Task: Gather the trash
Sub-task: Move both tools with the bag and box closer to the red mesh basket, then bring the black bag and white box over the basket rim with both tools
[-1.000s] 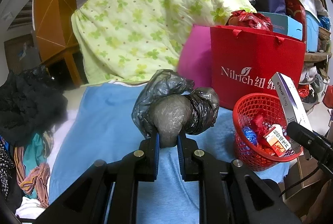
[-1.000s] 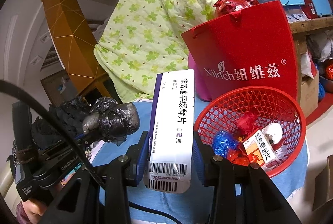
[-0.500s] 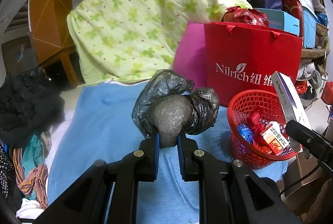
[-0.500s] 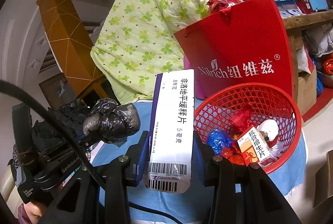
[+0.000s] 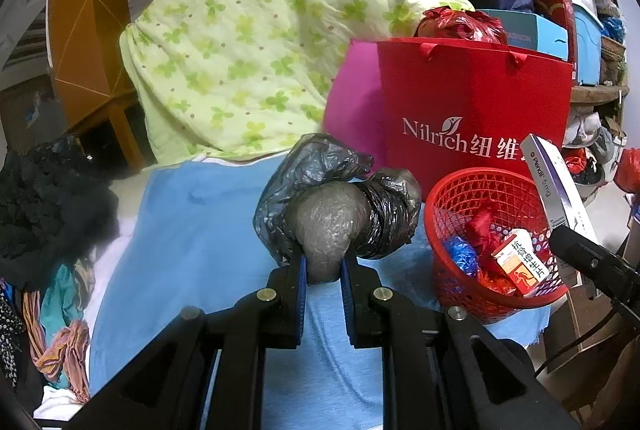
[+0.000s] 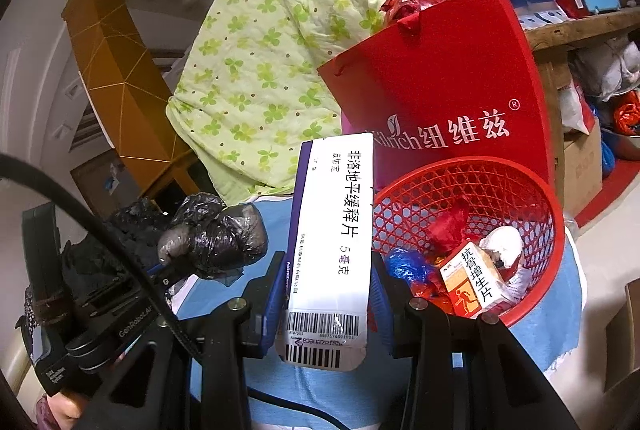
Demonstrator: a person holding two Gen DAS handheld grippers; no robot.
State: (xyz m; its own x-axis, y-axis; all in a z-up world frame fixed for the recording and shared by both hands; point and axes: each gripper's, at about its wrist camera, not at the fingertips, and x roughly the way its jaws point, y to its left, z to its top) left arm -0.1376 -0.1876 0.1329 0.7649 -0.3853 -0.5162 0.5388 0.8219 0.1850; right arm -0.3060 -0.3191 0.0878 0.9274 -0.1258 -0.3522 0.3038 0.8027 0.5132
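The left hand-held gripper (image 5: 323,270) is pinching a crumpled black bag (image 5: 340,206) by its grey, taut lower bulge, and the right hand-held gripper (image 6: 328,294) is clamped across the width of a white pill box (image 6: 332,246); both loads hang in the air over the blue cloth (image 5: 192,238), just left of the red basket (image 6: 536,262), which already has a small orange box (image 6: 476,282) and wrappers in it. The step in hand looks like dropping these two pieces into the basket. To do it well I would bring each load fully over the rim before letting go (the basket sits close to the cloth's edge, so a nudge against its wall could tip it off), and take them one at a time so the hand-held grippers do not crowd each other. The pill box goes first, being nearer. Its long axis runs forward along the fingers and up, barcode end toward the camera and the far end leaning at the red paper bag (image 6: 448,86); tilting that far end down into the basket should let it slide in lengthwise rather than bridge the rim. The black bag has no clear long axis, its loose folds spreading up and to the right of the pinch.
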